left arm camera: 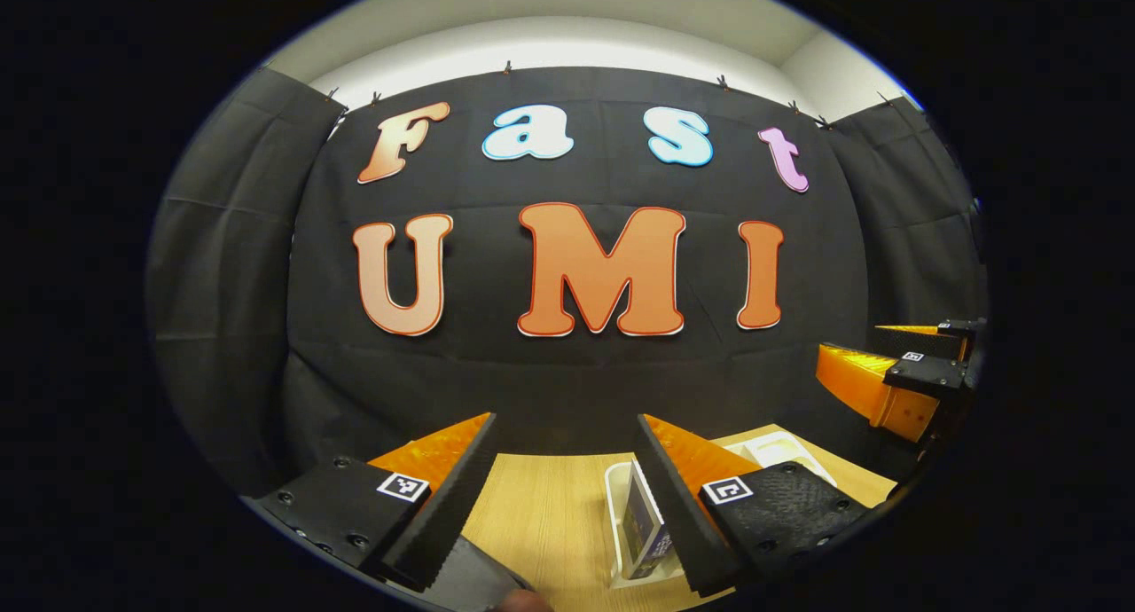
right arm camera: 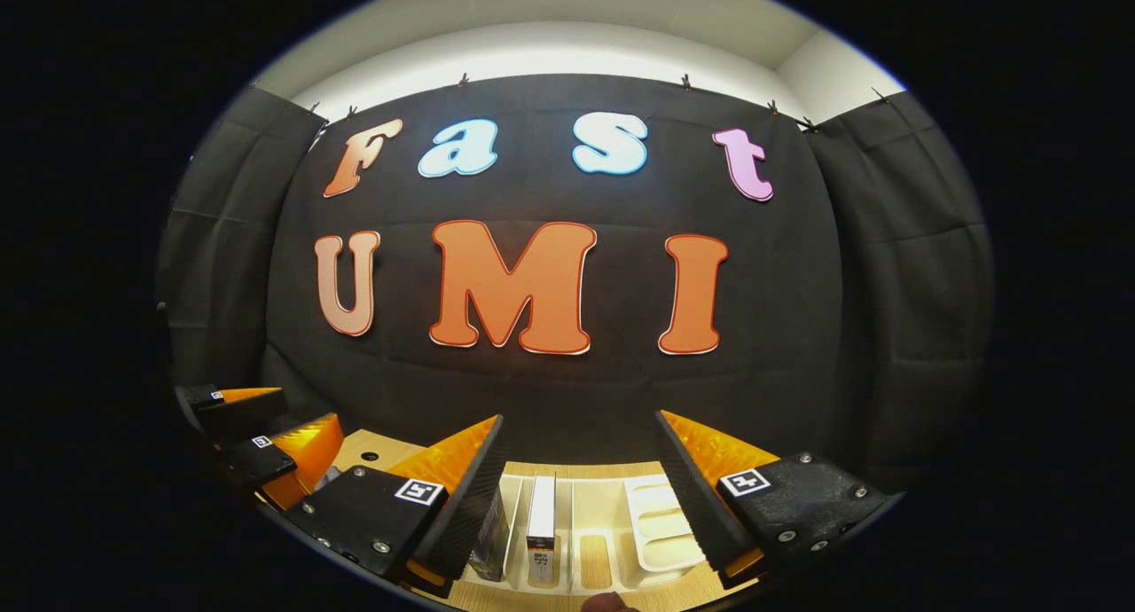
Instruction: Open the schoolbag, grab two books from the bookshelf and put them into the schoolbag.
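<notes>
My left gripper (left arm camera: 566, 426) stands open above a wooden table (left arm camera: 541, 514), with nothing between its fingers. Just past its right finger is a white bookshelf rack (left arm camera: 614, 506) holding an upright dark blue book (left arm camera: 643, 528). In the right gripper view the bookshelf (right arm camera: 656, 514) lies straight ahead and below, with a dark book (right arm camera: 492, 532) and a white-spined book (right arm camera: 541, 519) upright in its left slots. My right gripper (right arm camera: 578, 421) hangs open over it, touching nothing. Each gripper also appears in the other's view: the right gripper (left arm camera: 851, 346) and the left gripper (right arm camera: 306, 412), side by side.
The black cloth wall closes the far side of the table. A small round hole (right arm camera: 370, 457) marks the tabletop left of the rack. A dark grey shape (left arm camera: 479, 581) pokes in at the bottom edge of the left gripper view; I cannot tell what it is.
</notes>
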Available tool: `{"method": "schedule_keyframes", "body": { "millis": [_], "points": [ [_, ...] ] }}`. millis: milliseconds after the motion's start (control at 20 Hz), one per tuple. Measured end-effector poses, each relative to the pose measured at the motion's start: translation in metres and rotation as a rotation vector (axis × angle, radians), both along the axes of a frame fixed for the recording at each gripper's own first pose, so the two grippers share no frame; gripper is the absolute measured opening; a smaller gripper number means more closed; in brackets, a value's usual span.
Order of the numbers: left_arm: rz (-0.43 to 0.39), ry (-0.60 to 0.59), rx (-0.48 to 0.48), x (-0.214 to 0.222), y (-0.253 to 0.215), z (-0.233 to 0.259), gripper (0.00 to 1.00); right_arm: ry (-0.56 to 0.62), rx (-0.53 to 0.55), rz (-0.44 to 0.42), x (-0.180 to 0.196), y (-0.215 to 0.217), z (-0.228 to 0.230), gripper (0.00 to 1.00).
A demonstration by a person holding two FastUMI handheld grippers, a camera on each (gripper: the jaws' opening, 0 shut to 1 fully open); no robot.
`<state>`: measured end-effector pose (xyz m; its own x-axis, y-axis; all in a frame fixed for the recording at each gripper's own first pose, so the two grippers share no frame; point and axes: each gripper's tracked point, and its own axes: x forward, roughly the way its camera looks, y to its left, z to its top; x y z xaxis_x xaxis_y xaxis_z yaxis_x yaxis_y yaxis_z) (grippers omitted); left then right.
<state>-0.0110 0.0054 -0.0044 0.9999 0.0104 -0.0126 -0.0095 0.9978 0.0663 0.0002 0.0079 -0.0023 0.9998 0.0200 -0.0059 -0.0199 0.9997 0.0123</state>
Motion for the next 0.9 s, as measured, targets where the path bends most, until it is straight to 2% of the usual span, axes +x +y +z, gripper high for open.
{"method": "schedule_keyframes", "body": {
  "millis": [250, 400, 900],
  "points": [
    [0.045, -0.028, 0.031, -0.001, 0.012, 0.002, 0.96, -0.001, -0.021, -0.018, 0.003, -0.002, -0.002, 0.97],
    [0.081, 0.007, 0.060, 0.001, 0.021, -0.013, 0.96, 0.003, -0.029, -0.006, 0.002, -0.002, -0.004, 0.97],
    [0.195, 0.222, 0.296, -0.022, 0.047, -0.128, 0.94, 0.005, -0.075, -0.004, 0.015, -0.040, -0.017, 0.97]
  ]
}}
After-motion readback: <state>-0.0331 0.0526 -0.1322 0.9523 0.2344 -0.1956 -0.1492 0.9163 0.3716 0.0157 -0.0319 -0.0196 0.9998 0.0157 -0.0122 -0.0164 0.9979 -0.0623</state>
